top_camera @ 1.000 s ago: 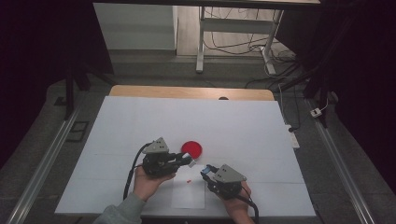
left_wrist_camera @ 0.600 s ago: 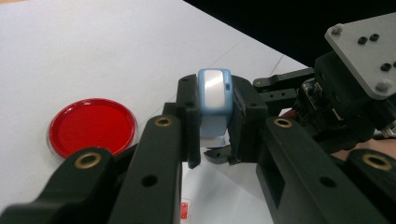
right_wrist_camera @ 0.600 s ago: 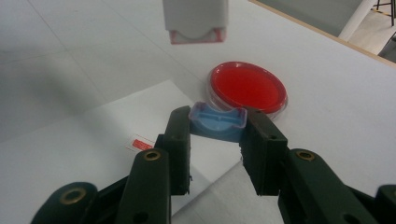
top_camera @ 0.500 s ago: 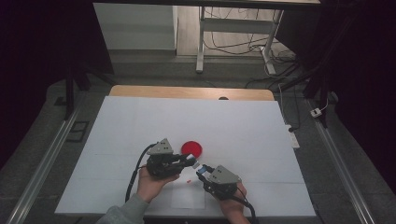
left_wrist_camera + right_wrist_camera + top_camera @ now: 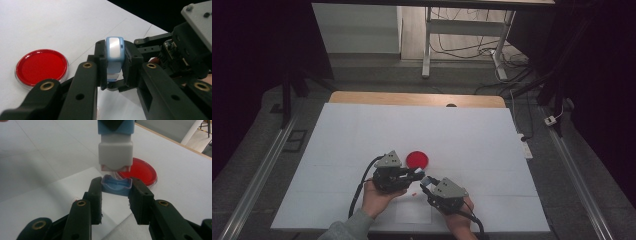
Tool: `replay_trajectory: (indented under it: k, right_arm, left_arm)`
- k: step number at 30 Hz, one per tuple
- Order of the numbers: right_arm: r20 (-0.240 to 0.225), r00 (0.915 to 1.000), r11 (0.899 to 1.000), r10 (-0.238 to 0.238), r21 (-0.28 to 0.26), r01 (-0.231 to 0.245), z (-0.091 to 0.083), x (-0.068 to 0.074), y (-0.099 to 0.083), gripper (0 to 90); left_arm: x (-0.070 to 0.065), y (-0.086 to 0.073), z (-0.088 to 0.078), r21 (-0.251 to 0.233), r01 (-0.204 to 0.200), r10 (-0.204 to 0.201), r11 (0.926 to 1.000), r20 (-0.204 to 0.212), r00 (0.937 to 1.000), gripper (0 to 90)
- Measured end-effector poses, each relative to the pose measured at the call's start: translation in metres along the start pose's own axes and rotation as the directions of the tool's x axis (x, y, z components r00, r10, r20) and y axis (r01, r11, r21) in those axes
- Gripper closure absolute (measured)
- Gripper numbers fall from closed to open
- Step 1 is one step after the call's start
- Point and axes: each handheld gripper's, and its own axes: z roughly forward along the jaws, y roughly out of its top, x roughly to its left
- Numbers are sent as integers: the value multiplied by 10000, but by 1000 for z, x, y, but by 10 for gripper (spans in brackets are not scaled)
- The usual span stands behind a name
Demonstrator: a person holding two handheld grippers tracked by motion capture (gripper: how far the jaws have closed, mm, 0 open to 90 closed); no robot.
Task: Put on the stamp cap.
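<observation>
Both hands have drawn together low-centre over the bench, left hand-held gripper (image 5: pixel 113 75) clamping the blue-white stamp (image 5: pixel 114 58), right hand-held gripper (image 5: pixel 116 195) pinching its blue cap (image 5: pixel 116 185) just below, axis-aligned.

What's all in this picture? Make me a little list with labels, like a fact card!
Left gripper: shut on the blue and white stick
Right gripper: shut on the small blue cap
Cap and stick: apart, the cap just below the stick's open end
Red dish: flat on the white table, just beyond the grippers
Hands: one on each gripper, at the table's near edge
</observation>
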Motion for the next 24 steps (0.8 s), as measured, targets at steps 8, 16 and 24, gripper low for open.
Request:
replay_trajectory:
  k: [8, 16, 24]
  right_arm:
    - [-18, 9999, 9998, 139, -106, -139, 0, 2, 1, 641]
    - [-6, 9999, 9998, 149, -123, -149, 0, 2, 1, 642]
    - [-45, 9998, 9998, 170, -133, -170, 0, 1, 0, 641]
  left_arm:
    - [0, -1, 3, 75, -18, 18, 10000, 17, 10000, 757]
    - [0, -2, 3, 88, -6, 6, 10000, 20, 10000, 757]
    - [0, -2, 5, 147, -1, 0, 9999, 68, 10000, 757]
